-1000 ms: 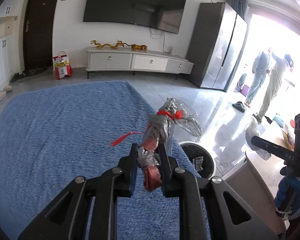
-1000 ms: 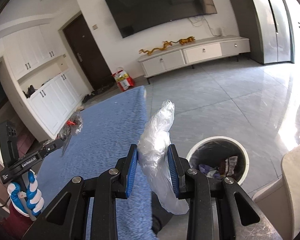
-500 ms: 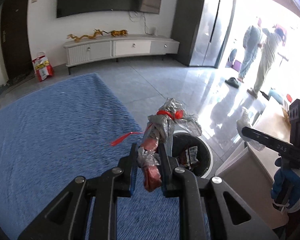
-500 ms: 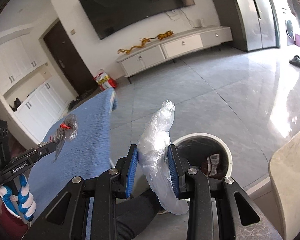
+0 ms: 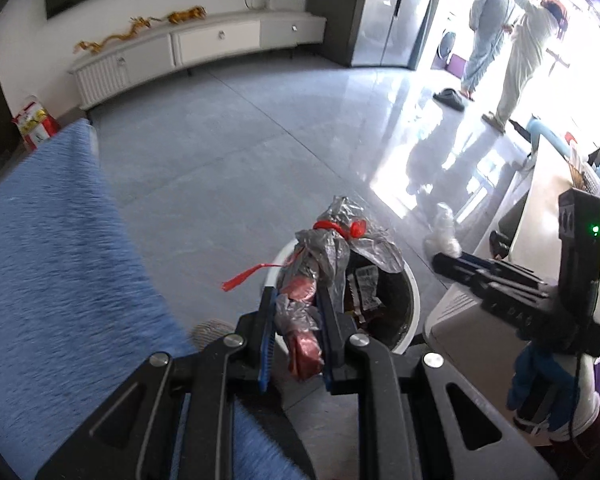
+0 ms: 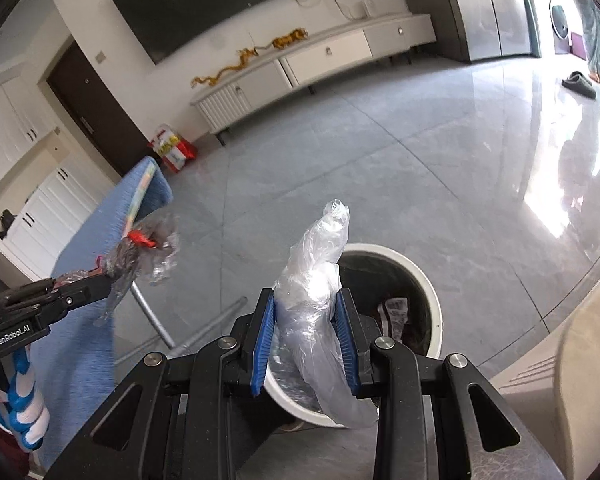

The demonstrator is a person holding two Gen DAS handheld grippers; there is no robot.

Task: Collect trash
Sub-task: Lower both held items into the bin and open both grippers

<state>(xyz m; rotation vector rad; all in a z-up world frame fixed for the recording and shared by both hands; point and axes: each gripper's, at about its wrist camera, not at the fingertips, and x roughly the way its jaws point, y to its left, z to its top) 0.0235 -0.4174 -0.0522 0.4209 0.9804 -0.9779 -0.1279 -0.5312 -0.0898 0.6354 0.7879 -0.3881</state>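
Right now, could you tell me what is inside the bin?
The bin holds crumpled wrappers over dark contents; its near side is hidden behind the clear bag.

Two grippers show: the left gripper (image 5: 296, 312) pinches one crumpled silver-and-red wrapper (image 5: 320, 256), and the right gripper (image 6: 305, 322) clamps one clear plastic bag (image 6: 312, 292). One white trash bin (image 6: 428, 280) sits just beyond and below both sets of fingertips. One blue rug-covered surface (image 5: 52, 264) lies to the left of the left gripper. Far ahead stand one white TV cabinet (image 6: 324, 56), one red-and-yellow bag (image 6: 172, 150) and two people (image 5: 500, 36).
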